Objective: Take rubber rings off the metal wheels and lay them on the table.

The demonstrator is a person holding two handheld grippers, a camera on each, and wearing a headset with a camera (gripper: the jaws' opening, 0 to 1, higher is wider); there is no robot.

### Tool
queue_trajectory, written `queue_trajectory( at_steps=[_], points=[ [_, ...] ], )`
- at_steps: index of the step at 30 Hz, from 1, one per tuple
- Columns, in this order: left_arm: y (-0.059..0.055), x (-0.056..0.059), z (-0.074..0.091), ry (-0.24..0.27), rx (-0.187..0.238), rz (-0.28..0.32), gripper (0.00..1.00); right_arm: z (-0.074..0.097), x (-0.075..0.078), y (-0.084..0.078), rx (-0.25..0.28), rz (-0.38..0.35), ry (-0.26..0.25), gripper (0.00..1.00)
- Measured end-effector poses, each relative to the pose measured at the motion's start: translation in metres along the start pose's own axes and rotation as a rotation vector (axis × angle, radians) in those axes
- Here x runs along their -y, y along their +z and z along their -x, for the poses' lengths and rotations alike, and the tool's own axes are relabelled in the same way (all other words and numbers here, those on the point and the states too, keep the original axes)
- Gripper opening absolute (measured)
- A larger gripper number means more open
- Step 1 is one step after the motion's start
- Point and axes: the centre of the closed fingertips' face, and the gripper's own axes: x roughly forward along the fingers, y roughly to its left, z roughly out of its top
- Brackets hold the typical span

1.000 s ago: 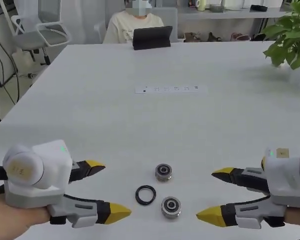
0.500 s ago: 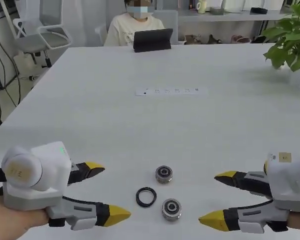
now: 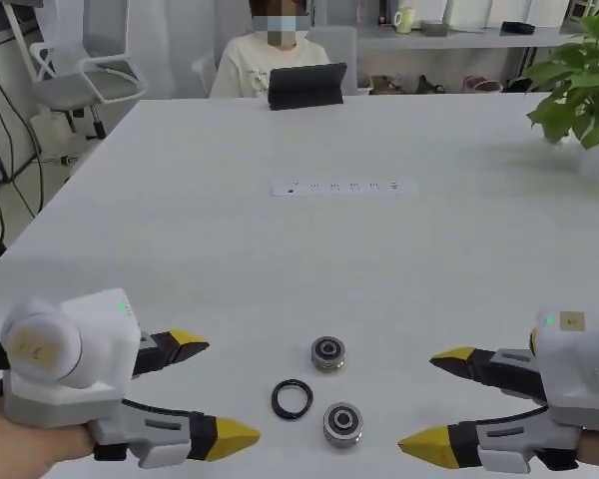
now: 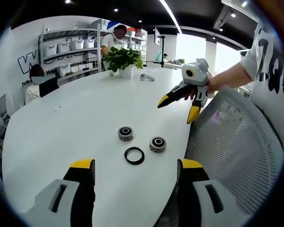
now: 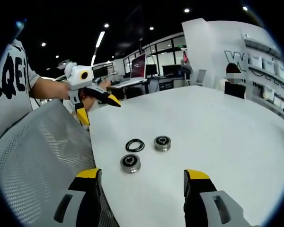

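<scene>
White tabletop (image 3: 280,249) was seen running away to a far end, where a seated person (image 3: 248,60) was placed behind a dark tablet (image 3: 306,85). A white power strip (image 3: 344,187) was laid flat near the middle of the table, and a leafy plant (image 3: 579,90) was set at the far right. An office chair (image 3: 80,70) was parked off the far left corner.

Close to the near edge, two small metal wheels were laid flat: a far wheel (image 3: 327,351) and a near wheel (image 3: 342,421), a little apart. A black ring (image 3: 292,398) was laid flat on the table just left of the near wheel, with a small gap between them. Whether either wheel was fitted with a ring could not be told.

The left gripper (image 3: 220,389) was held low at the left and the right gripper (image 3: 427,399) at the right, the wheels and ring between them. Both pairs of yellow-tipped jaws were spread wide, and nothing was gripped by either.
</scene>
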Motion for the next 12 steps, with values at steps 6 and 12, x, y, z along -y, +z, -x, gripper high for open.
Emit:
queue_trajectory(
  at_steps=[6,12],
  points=[
    [-0.0007,0.0009,0.001,-0.001,-0.003,0.001,0.68,0.0013,0.0001,0.0004,0.005,-0.003,-0.005,0.69],
    [-0.0013,0.0029,0.0022,-0.004,-0.004,0.001,0.68,0.0032,-0.0007,0.0007,0.009,-0.004,-0.008,0.7]
  ],
)
